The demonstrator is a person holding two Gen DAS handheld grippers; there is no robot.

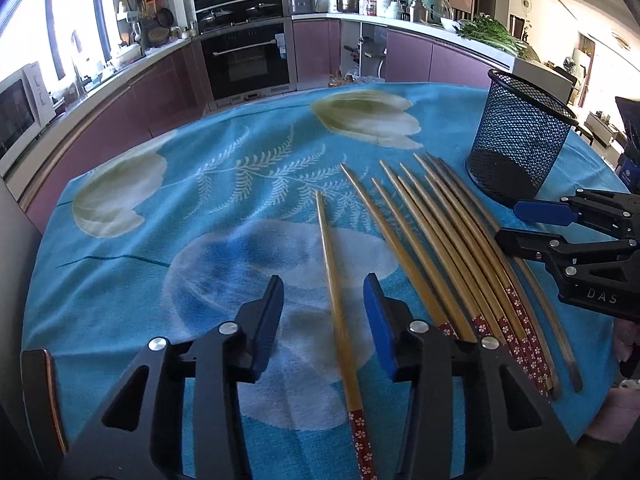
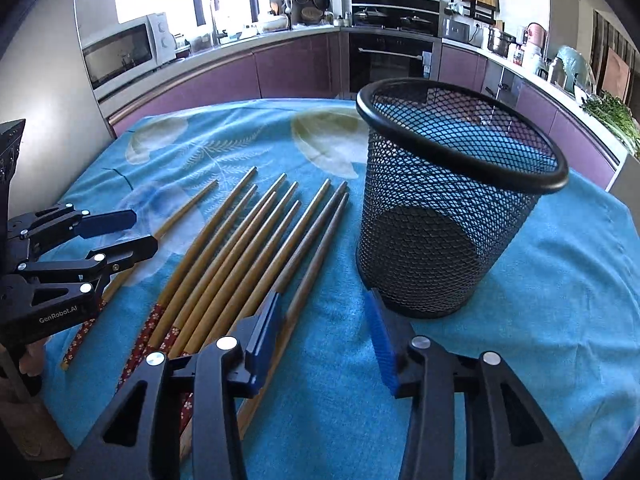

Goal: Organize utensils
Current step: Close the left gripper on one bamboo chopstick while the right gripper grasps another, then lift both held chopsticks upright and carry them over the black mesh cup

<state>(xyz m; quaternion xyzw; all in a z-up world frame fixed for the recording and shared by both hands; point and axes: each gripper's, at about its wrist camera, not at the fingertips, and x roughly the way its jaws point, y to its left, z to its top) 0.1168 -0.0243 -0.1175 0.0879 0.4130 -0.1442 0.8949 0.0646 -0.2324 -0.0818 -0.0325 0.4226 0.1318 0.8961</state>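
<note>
A lone wooden chopstick (image 1: 333, 280) with a red flowered end lies on the blue cloth between the fingers of my left gripper (image 1: 324, 312), which is open; its pads are apart from the stick. Several more chopsticks (image 1: 468, 252) lie fanned side by side to its right. A black mesh cup (image 1: 516, 148) stands upright and empty behind them. In the right wrist view my right gripper (image 2: 324, 324) is open in front of the cup (image 2: 440, 220), its left finger over the outermost stick of the fan (image 2: 224, 272). The left gripper (image 2: 132, 234) shows at the left edge over the lone chopstick (image 2: 188, 208).
The table carries a blue flowered cloth (image 1: 200, 208); its far edge drops to the kitchen floor. Purple cabinets, an oven and a crowded counter run behind. My right gripper (image 1: 516, 224) reaches in from the right, close to the fan and the cup. A hand shows at the lower left of the right wrist view.
</note>
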